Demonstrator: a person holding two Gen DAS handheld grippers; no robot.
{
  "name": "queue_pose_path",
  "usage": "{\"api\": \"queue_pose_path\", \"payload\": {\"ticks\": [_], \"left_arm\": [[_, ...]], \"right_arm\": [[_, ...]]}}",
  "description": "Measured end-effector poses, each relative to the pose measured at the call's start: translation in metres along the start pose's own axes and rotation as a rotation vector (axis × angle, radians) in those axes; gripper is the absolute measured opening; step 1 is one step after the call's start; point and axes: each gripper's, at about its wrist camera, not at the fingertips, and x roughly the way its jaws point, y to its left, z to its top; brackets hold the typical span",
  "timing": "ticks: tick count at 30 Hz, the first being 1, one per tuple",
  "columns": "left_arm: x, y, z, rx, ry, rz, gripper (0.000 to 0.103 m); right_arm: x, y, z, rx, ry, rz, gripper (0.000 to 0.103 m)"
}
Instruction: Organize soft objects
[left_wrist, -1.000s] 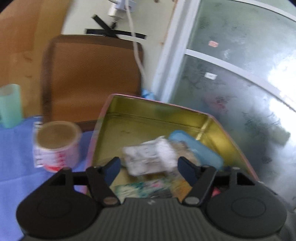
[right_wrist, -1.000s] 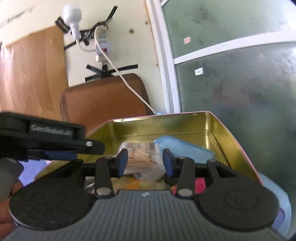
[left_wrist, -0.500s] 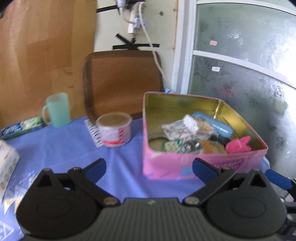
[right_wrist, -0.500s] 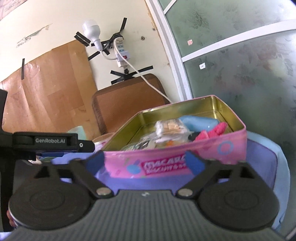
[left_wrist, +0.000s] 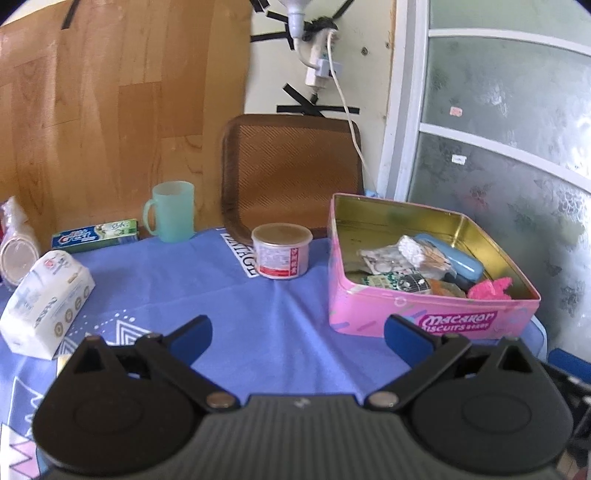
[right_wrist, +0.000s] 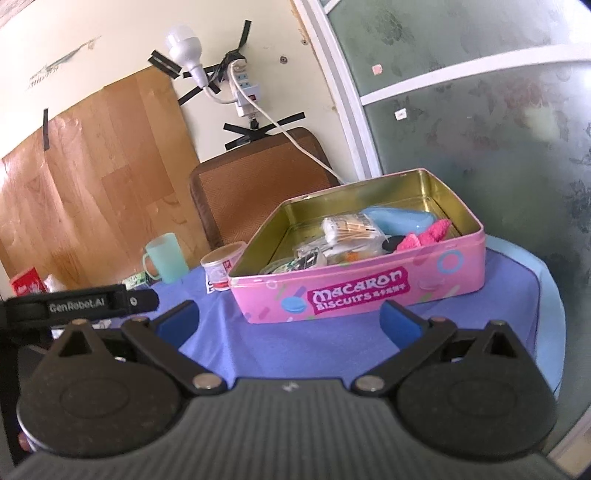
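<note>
From the left wrist, the left gripper (left_wrist: 297, 334) hung spread wide and empty above the blue tablecloth (left_wrist: 266, 314). The open pink rectangular biscuit tin (left_wrist: 424, 317) stood to the right, holding a pink fluffy cloth (left_wrist: 491, 288) and jumbled packets, partly hidden behind its near wall.

From the right wrist, the right gripper (right_wrist: 290, 319) also gaped empty before the tin (right_wrist: 354, 291); the cloth (right_wrist: 424, 236) lay inside.

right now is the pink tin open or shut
Open: the pink tin has no lid on, and its gold inside shows, with a pink cloth and packets lying in it.
</note>
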Motion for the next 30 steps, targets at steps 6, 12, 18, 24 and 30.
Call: {"api": "queue_pose_path", "payload": {"ticks": [6,12,18,24,30], "left_arm": [[-0.002,-0.004,-0.008,0.043,0.009,0.117,0.103],[-0.015,-0.003,-0.007,0.022,-0.017,0.153,0.103],[-0.027,-0.01,-0.007,0.057,-0.06,0.143,0.103],[-0.031,-0.02,-0.007,0.085,-0.055,0.155,0.103],[-0.03,-0.026,-0.012,0.096,-0.038,0.152,0.103]], "right_arm": [[0.008,0.0,-0.006,0.021,0.046,0.014,0.103],[0.004,0.001,-0.004,0.011,0.053,0.033,0.103],[-0.006,-0.002,-0.003,0.035,0.033,0.03,0.103],[-0.01,-0.005,-0.002,0.04,0.007,0.031,0.103],[-0.01,-0.008,-0.005,0.039,0.019,0.021,0.103]]}}
